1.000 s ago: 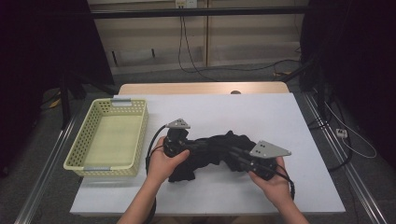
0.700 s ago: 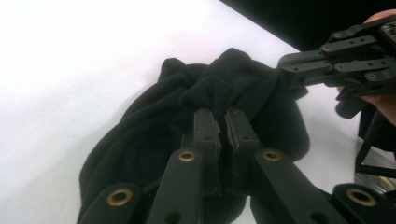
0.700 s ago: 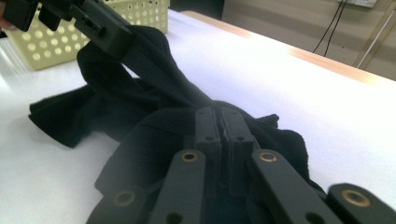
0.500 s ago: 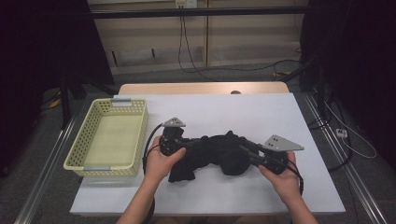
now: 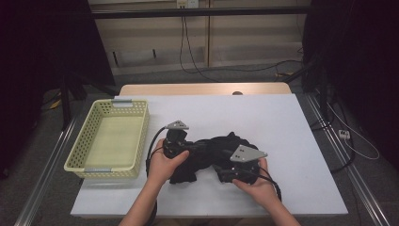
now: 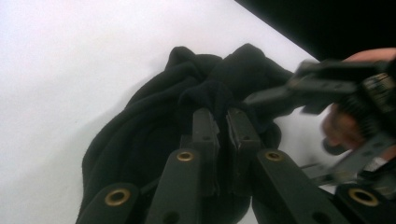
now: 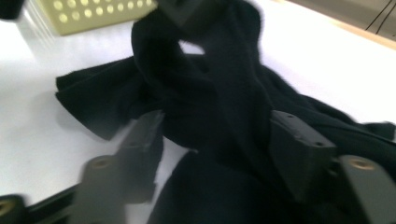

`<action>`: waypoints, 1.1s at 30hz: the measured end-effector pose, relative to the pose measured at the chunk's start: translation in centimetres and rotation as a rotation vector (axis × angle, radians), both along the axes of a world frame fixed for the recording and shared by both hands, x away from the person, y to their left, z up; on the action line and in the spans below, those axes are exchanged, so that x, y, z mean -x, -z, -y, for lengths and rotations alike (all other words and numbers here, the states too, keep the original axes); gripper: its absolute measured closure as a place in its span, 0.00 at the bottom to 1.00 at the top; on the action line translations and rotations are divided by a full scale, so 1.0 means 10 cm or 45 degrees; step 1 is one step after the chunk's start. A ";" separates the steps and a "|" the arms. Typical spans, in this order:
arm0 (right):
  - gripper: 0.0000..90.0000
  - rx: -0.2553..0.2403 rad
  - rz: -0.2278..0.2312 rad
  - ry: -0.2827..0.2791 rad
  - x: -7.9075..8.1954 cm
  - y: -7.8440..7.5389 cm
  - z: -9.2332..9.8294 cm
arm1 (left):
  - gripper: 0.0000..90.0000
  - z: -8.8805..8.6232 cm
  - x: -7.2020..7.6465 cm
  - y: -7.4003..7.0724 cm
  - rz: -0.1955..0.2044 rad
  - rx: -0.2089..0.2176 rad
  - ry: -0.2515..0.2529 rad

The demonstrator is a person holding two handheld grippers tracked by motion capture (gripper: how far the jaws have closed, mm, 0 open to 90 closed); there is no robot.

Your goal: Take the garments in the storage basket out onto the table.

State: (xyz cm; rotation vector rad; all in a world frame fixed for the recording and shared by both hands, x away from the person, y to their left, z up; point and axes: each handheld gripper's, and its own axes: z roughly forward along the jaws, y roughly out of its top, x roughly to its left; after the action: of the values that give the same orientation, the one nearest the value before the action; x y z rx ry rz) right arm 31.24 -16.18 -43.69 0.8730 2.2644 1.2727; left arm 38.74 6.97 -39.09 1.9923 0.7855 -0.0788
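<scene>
White table (image 5: 291,122) carried the black garment (image 5: 207,150) beside the yellow basket (image 5: 77,155); your left gripper (image 6: 223,123) pinched its cloth; your right gripper (image 7: 219,140) had just been opening, cloth loose between its jaws, so regrasping looked likely.

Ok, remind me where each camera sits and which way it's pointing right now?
High view: above the person's side, looking forward and down on the table; both forearms, left gripper and right gripper show.
Left gripper view: rides that gripper, looking along its jaws pinched on the black cloth.
Right gripper view: along its parted jaws at the cloth and yellow basket.
All share the cloth.
</scene>
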 end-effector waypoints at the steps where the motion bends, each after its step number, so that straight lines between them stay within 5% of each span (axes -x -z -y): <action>1: 0.52 0.023 -0.002 -0.008 -0.02 0.03 -0.04 | 0.93 0.00 0.00 -0.01 0.019 -0.024 -0.008; 2: 0.57 0.040 -0.013 -0.009 -0.03 0.05 -0.06 | 0.92 -0.01 0.01 -0.02 0.033 -0.043 -0.014; 4: 0.88 0.059 -0.058 -0.006 -0.06 0.09 -0.06 | 0.92 -0.03 -0.01 -0.02 0.038 -0.041 -0.022; 6: 0.94 0.050 -0.040 -0.009 -0.07 0.05 0.01 | 0.92 -0.07 -0.03 -0.01 0.037 -0.036 -0.045; 13: 0.96 -0.017 0.031 0.135 -0.23 -0.38 0.53 | 0.83 -0.14 -0.09 0.06 0.032 -0.014 -0.095; 19: 0.96 -0.040 0.002 0.282 -0.70 -0.70 0.93 | 0.45 -0.08 -0.12 0.10 0.006 -0.052 -0.069; 25: 0.96 0.042 -0.033 0.441 -1.17 -0.76 1.12 | 0.30 0.01 -0.11 0.19 0.047 -0.139 -0.010; 27: 0.95 0.035 -0.039 0.527 -1.30 -0.74 1.20 | 0.27 0.02 -0.11 0.22 0.060 -0.178 -0.008; 29: 0.77 0.014 -0.059 0.621 -1.41 -0.68 1.28 | 0.24 0.02 -0.12 0.25 0.057 -0.187 -0.016; 33: 0.52 0.014 -0.100 0.583 -1.42 -0.60 1.25 | 0.23 0.03 -0.12 0.29 0.061 -0.224 0.005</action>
State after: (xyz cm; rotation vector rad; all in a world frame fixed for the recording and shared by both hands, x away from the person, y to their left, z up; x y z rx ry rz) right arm 45.42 -28.67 -37.67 1.3606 1.9631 1.0287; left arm 39.91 6.66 -41.96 2.1532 0.7802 0.0367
